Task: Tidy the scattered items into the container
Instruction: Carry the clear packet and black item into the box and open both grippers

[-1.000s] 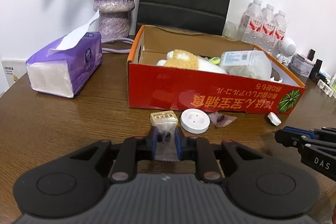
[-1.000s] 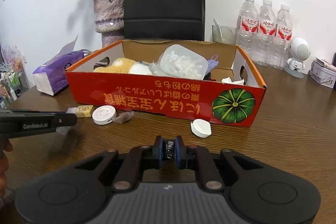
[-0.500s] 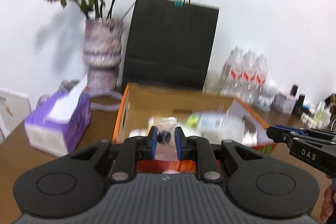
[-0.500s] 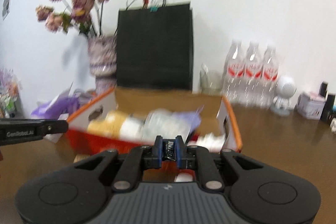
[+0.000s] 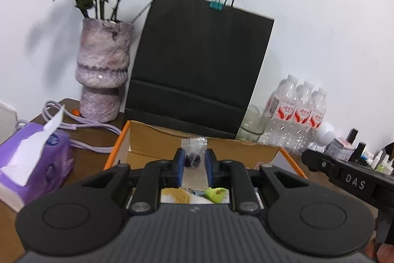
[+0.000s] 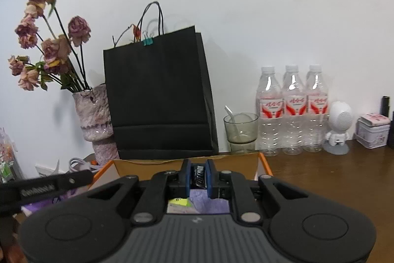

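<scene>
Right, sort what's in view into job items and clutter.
Job items: small clear zip bag in the left claw; small dark packet in the right claw; orange-edged cardboard box.

Clutter: black paper bag, mottled purple vase, purple tissue pack, three clear water bottles, glass cup.

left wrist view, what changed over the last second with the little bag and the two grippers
The left gripper has lifted the small clear bag off the table and now holds it over the open cardboard box. The right gripper rose too, over the box, shut on a small dark packet. Both grips stayed closed; the box, black bag and vase did not move.
</scene>
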A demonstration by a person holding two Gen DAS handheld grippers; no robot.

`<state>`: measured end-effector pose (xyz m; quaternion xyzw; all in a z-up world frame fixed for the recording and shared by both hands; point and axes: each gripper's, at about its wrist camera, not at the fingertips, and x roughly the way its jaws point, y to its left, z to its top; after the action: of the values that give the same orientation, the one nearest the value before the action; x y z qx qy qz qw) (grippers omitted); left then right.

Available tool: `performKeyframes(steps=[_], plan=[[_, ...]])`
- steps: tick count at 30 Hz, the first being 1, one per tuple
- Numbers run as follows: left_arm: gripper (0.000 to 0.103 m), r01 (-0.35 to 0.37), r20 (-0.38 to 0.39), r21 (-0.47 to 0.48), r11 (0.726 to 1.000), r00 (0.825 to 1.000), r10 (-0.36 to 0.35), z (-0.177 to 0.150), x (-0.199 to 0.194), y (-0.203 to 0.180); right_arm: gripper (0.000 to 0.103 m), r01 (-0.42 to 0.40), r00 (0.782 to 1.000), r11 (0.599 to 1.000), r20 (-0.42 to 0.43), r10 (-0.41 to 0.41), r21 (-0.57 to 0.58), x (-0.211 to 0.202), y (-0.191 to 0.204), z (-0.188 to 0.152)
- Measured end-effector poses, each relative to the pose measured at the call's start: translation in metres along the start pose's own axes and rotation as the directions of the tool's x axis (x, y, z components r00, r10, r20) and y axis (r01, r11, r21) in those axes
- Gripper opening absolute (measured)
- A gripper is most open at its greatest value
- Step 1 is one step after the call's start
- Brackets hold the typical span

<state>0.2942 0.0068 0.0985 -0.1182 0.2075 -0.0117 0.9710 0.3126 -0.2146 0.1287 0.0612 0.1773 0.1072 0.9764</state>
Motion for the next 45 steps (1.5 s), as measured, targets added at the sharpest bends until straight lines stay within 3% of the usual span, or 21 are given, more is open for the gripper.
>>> performKeyframes(steps=[8,17,19,20,21,22,23,24,25,30,45], plan=[[0.018,-0.029,-0.074,0.004,1.000,0.997,0.029,-0.008,0.035,0.008,0.011,0.005,0.996,1.000,-0.092,-0.006,-0.010,0.040,0.001,-0.018],[0.019,-0.024,-0.101,0.016,1.000,0.995,0.025,-0.013,0.039,0.006,0.011,0.009,0.996,1.000,-0.089,-0.010,-0.003,0.037,-0.003,-0.019],[0.021,-0.010,-0.107,0.007,1.000,0.994,0.010,-0.014,0.040,0.006,0.014,0.004,0.995,1.000,-0.102,-0.004,-0.003,0.039,-0.003,-0.019],[0.034,-0.007,-0.108,0.006,1.000,0.994,0.008,-0.014,0.040,0.006,0.016,-0.001,0.993,1.000,-0.116,0.000,-0.005,0.040,-0.003,-0.019],[0.065,-0.011,-0.112,0.011,1.000,0.994,0.013,-0.014,0.040,0.005,0.021,-0.005,0.991,1.000,-0.130,0.004,-0.008,0.041,-0.003,-0.019],[0.086,-0.032,-0.108,0.017,0.999,0.994,0.034,-0.013,0.039,0.004,0.044,-0.011,0.989,1.000,-0.147,0.009,-0.012,0.043,-0.002,-0.020],[0.092,-0.085,-0.095,0.024,0.996,0.992,0.087,-0.013,0.037,0.003,0.081,-0.014,0.986,1.000,-0.165,0.011,-0.018,0.044,-0.001,-0.020],[0.103,-0.133,-0.086,0.039,0.990,0.987,0.136,-0.012,0.036,0.003,0.093,-0.004,0.984,1.000,-0.180,-0.001,-0.026,0.045,0.000,-0.020],[0.103,-0.158,-0.076,0.052,0.986,0.984,0.161,-0.011,0.035,0.003,0.103,0.015,0.983,0.999,-0.185,-0.022,-0.037,0.046,0.001,-0.020],[0.103,-0.151,-0.084,0.016,0.988,0.985,0.152,-0.009,0.034,0.010,0.103,0.035,0.982,0.999,-0.184,-0.040,-0.030,0.043,0.001,-0.019],[0.103,-0.154,-0.084,0.025,0.988,0.984,0.156,-0.012,0.033,0.006,0.103,0.049,0.981,0.999,-0.186,-0.052,-0.019,0.043,-0.003,-0.019]])
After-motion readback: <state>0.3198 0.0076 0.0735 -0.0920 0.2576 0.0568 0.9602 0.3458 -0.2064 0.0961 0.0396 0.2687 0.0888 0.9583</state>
